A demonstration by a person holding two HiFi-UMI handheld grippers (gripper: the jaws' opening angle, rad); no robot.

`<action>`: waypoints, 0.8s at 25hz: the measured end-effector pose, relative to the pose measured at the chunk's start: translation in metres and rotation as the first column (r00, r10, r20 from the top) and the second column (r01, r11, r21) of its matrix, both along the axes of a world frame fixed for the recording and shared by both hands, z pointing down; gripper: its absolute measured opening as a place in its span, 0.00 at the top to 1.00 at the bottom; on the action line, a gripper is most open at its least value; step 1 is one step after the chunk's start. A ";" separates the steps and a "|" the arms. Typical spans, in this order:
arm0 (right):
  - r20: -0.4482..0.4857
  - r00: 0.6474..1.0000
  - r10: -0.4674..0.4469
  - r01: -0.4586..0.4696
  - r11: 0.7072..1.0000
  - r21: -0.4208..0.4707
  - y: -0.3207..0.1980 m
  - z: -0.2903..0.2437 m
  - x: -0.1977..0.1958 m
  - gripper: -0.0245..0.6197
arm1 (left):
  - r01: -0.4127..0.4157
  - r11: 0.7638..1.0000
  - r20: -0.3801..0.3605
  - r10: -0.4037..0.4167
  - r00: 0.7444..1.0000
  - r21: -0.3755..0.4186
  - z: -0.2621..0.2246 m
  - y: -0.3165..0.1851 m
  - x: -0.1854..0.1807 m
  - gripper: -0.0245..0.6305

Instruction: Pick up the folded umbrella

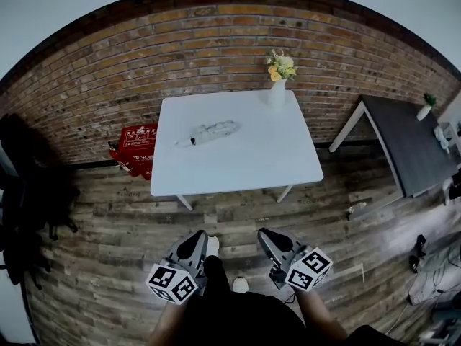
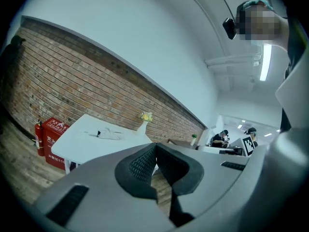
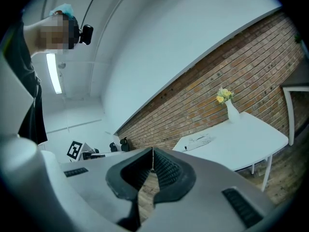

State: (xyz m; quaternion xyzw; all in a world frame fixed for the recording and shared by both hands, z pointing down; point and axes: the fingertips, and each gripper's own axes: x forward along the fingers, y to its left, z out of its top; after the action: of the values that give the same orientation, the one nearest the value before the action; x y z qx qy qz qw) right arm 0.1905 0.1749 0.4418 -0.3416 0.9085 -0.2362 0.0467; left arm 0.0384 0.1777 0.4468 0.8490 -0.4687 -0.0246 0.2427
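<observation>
The folded umbrella [image 1: 209,132], pale grey with a dark handle end, lies on the white table [image 1: 238,164] left of its middle. It shows small in the left gripper view as the umbrella [image 2: 110,135] and in the right gripper view as the umbrella [image 3: 199,140]. My left gripper [image 1: 193,245] and right gripper [image 1: 274,242] hang low over the wooden floor, well short of the table. Each one's jaws are closed tip to tip with nothing between them, as at the left gripper [image 2: 155,146] and the right gripper [image 3: 152,152].
A white vase of yellow flowers [image 1: 278,81] stands at the table's far right corner. A red fire-extinguisher box [image 1: 139,148] sits on the floor left of the table. A dark table [image 1: 407,146] stands to the right, against the brick wall [image 1: 144,63].
</observation>
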 end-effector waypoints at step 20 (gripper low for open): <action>-0.042 0.998 0.052 -0.052 0.999 -0.009 -0.134 0.000 -0.053 0.93 | -0.117 0.993 -0.004 0.117 0.993 -0.010 0.006 -0.150 -0.036 0.94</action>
State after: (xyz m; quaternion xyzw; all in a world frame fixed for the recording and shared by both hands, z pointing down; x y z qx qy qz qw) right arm 0.1373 0.0406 0.4414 -0.3703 0.8988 -0.2324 0.0322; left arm 0.0024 0.0279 0.4532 0.8736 -0.4180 -0.0095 0.2490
